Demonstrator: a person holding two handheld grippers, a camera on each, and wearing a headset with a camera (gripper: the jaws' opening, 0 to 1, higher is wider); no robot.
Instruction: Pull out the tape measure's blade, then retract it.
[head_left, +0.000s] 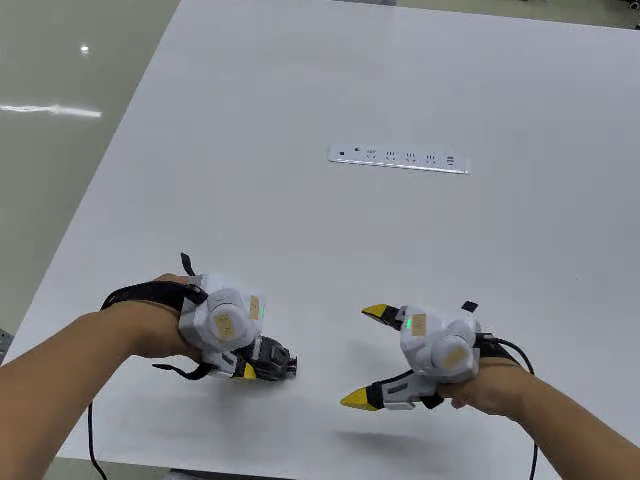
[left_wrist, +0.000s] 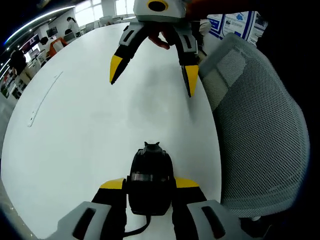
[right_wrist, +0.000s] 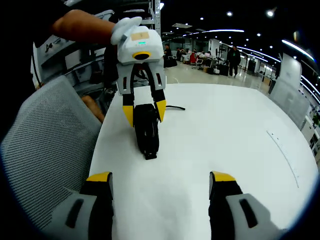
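Observation:
A black tape measure (left_wrist: 149, 177) stands on the white table (head_left: 300, 230), held between the yellow-tipped jaws of my left gripper (left_wrist: 149, 184). In the head view the tape measure (head_left: 273, 359) pokes out to the right of the left gripper (head_left: 252, 368) near the table's front edge. My right gripper (head_left: 371, 355) faces it from the right, jaws spread wide with nothing between them. The right gripper view shows the tape measure (right_wrist: 146, 126) ahead, clamped by the left gripper (right_wrist: 144, 109), with the right gripper (right_wrist: 161, 180) open below. No blade is drawn out.
A white power strip (head_left: 398, 158) lies flat farther back on the table. A grey mesh chair (left_wrist: 260, 125) stands by the table's near edge. The floor drops off to the left of the table.

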